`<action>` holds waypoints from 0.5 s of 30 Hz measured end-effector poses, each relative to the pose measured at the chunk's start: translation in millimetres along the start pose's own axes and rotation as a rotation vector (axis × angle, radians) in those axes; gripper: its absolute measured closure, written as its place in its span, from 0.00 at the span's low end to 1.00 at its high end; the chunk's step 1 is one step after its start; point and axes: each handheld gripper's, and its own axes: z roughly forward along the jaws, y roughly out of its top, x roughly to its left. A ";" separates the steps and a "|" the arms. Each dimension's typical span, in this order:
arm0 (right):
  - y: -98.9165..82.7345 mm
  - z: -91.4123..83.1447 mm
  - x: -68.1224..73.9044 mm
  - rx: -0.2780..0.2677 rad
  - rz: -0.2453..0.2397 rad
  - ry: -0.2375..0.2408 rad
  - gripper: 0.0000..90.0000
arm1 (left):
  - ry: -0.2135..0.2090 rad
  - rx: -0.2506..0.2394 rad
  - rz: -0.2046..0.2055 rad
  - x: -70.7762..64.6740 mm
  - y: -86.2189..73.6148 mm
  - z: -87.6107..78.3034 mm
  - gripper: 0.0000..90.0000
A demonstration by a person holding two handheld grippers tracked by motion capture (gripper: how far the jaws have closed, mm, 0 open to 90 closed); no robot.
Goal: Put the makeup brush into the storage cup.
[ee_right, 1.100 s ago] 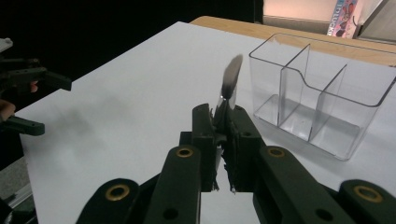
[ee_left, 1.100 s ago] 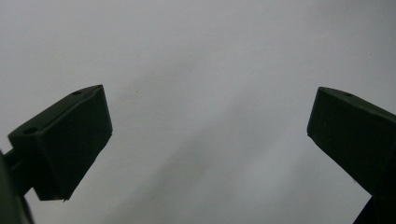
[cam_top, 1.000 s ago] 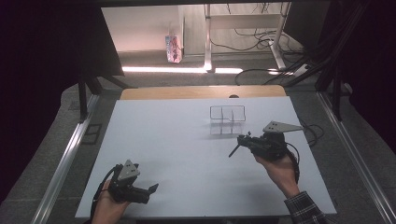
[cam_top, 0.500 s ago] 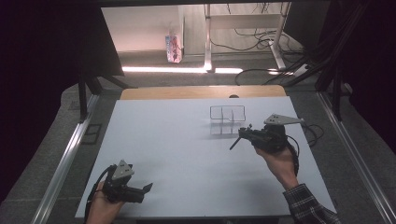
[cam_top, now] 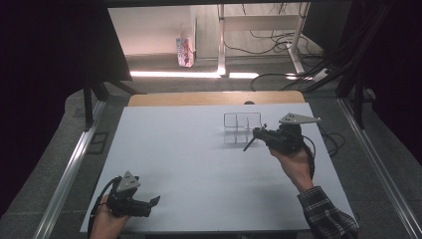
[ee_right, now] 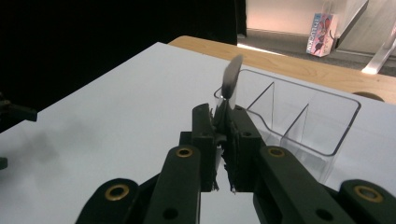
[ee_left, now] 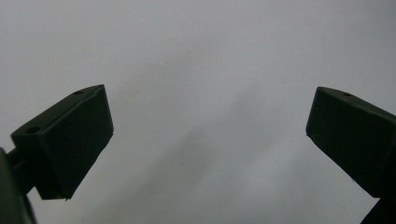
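Right gripper view: my right gripper [ee_right: 223,140], jaws clamped on a thin dark utensil [ee_right: 231,77], carry step; clear divided organizer [ee_right: 299,116] just ahead. Next, I judge: lower into a compartment.

The table [cam_top: 199,159] is plain white with a light wood strip [cam_top: 209,98] along its far edge. The divided box [ee_right: 299,116] is clear, and the thin piece [ee_right: 231,79] is dark grey with a shine. Both tools, left [cam_top: 153,201] and right [cam_top: 247,145], are black; the right sleeve [cam_top: 326,214] is dark plaid.
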 end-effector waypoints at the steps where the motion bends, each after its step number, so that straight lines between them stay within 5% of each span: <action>1: 0.9 0.4 -0.3 -0.003 0.001 -0.001 0.92 | -0.003 0.000 0.003 -0.2 0.1 0.0 0.01; 15: 15.8 4.8 -8.5 -0.021 0.022 -0.004 0.92 | -0.009 -0.022 0.013 -0.8 0.9 -0.7 0.02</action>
